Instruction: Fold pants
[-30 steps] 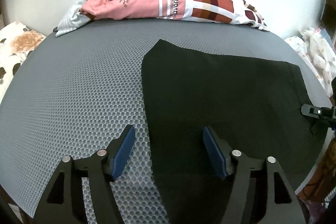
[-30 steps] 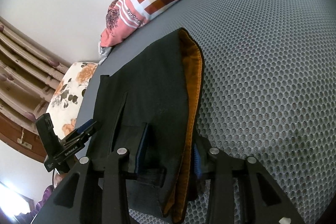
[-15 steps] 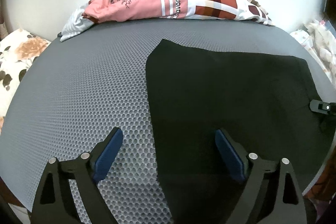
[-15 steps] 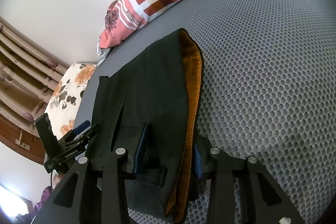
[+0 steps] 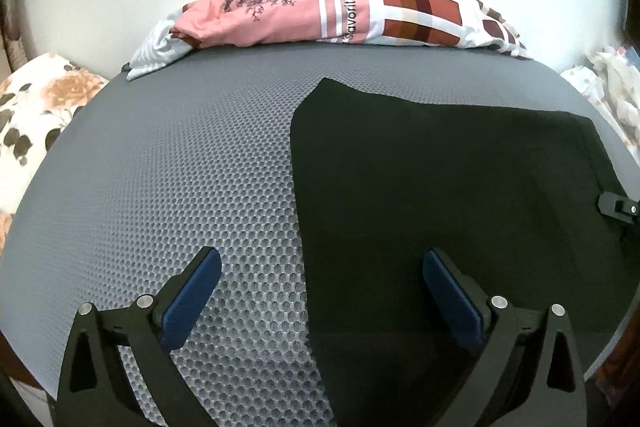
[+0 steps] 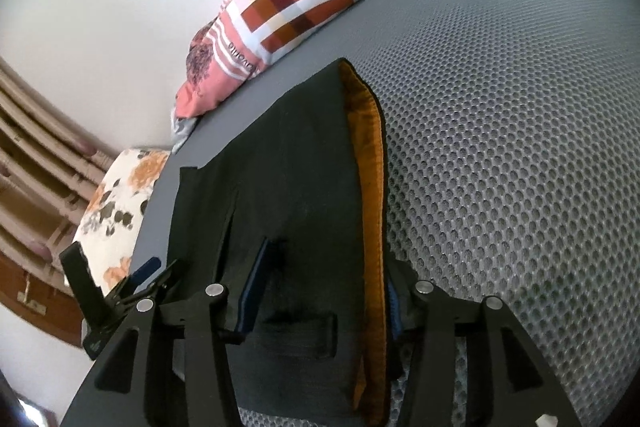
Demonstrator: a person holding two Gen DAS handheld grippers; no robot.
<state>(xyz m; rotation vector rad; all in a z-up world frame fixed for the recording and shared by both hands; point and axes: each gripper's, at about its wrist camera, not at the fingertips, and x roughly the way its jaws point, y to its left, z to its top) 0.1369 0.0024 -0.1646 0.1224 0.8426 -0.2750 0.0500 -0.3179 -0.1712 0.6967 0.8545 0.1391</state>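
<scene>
Black pants [image 5: 440,179] lie folded flat on the grey mesh bed [image 5: 180,167]. In the right wrist view they [image 6: 288,187] show an orange inner waistband [image 6: 370,187] along the right edge. My left gripper [image 5: 320,267] is open wide and holds nothing, hovering over the pants' left edge. My right gripper [image 6: 324,283] is shut on the waistband end of the pants, with the cloth between its blue pads [image 6: 252,291]. The right gripper's tip [image 5: 618,207] shows at the far right of the left wrist view.
A pink and checked pillow [image 5: 340,11] lies along the far edge of the bed by the white wall. A floral cushion [image 5: 36,115] sits off the left side, and patterned cloth [image 5: 612,95] off the right. Wooden slats [image 6: 36,163] stand beyond the bed's left end.
My left gripper has opened wider and drawn back and up from the pants' edge. The right gripper has kept its hold and barely moved.
</scene>
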